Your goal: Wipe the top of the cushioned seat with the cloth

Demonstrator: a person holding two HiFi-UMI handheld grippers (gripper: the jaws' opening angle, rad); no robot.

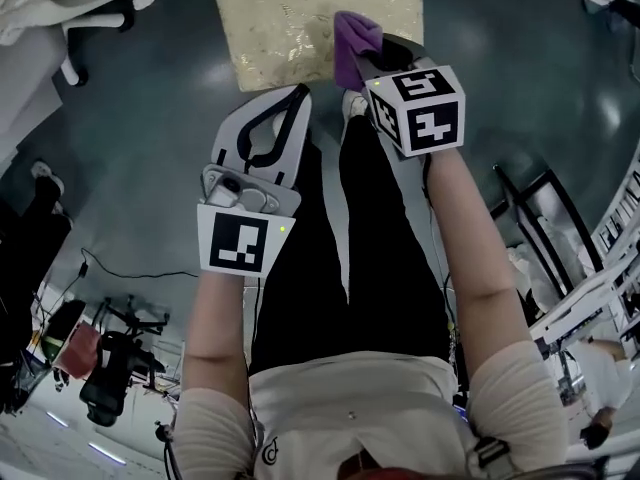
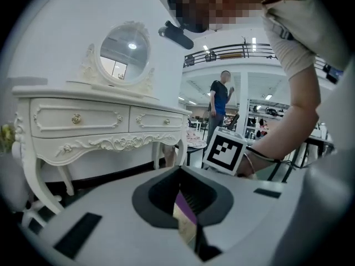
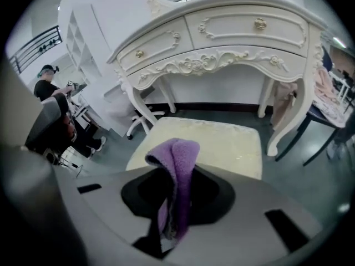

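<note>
Indoor light was even and cool, coming from overhead. In the head view the floor was dark and glossy with pale glare patches, and the seat was bright with a speckled sheen. Both gripper views were fisheye — black corners, and the dressing table bowed toward the edges. In the left gripper view the ceiling lamps were blown white, one of them caught in the oval mirror. It was darker under the table. Focus near the lens was soft — the cloth looked fuzzy.
</note>
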